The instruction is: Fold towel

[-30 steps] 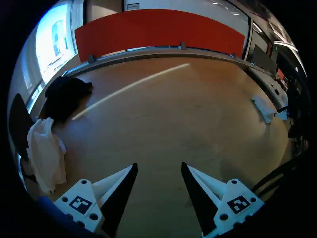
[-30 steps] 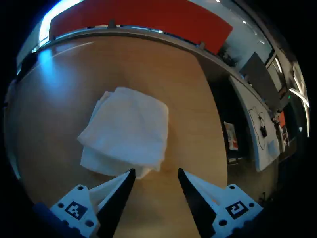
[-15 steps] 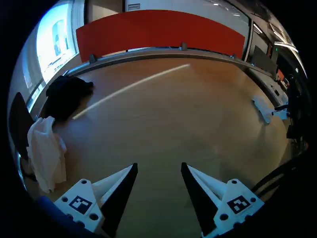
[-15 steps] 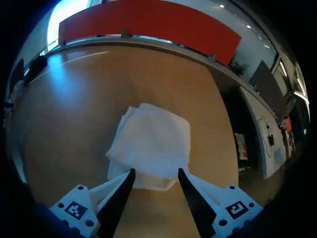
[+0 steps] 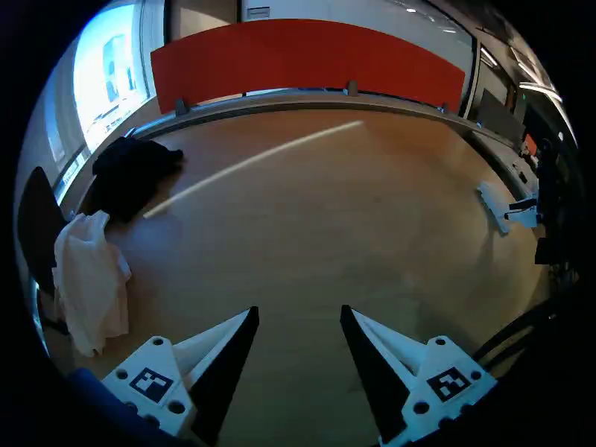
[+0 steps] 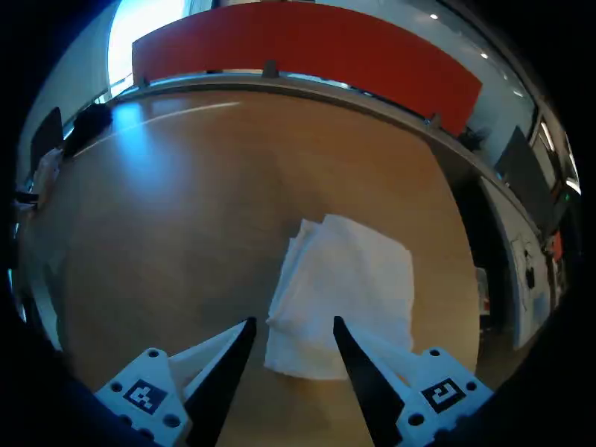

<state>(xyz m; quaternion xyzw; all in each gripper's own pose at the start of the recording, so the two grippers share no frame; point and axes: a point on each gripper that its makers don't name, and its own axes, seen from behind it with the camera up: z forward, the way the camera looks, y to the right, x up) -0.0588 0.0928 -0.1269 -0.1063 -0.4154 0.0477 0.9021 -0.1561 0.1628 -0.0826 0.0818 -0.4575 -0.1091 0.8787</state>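
Note:
A folded white towel (image 6: 346,287) lies flat on the wooden table (image 6: 186,194). My right gripper (image 6: 290,324) is open just above the towel's near left corner; its right finger (image 6: 357,372) covers part of the near edge. My left gripper (image 5: 296,313) is open over bare wood with nothing between its fingers. Far off at the right edge of the left gripper view, the same towel (image 5: 493,205) shows as a thin white shape, with the right gripper (image 5: 521,212) beside it.
A black garment (image 5: 130,175) and a white cloth (image 5: 86,279) lie at the table's left side, near a dark chair back (image 5: 33,231). A red partition (image 5: 305,56) runs along the far edge. Desks with cables (image 6: 525,276) stand beyond the right edge.
The right gripper has come closer to the towel and swung left, so the towel slid right and down in its view until its corner sits between the fingers. The left gripper barely moved.

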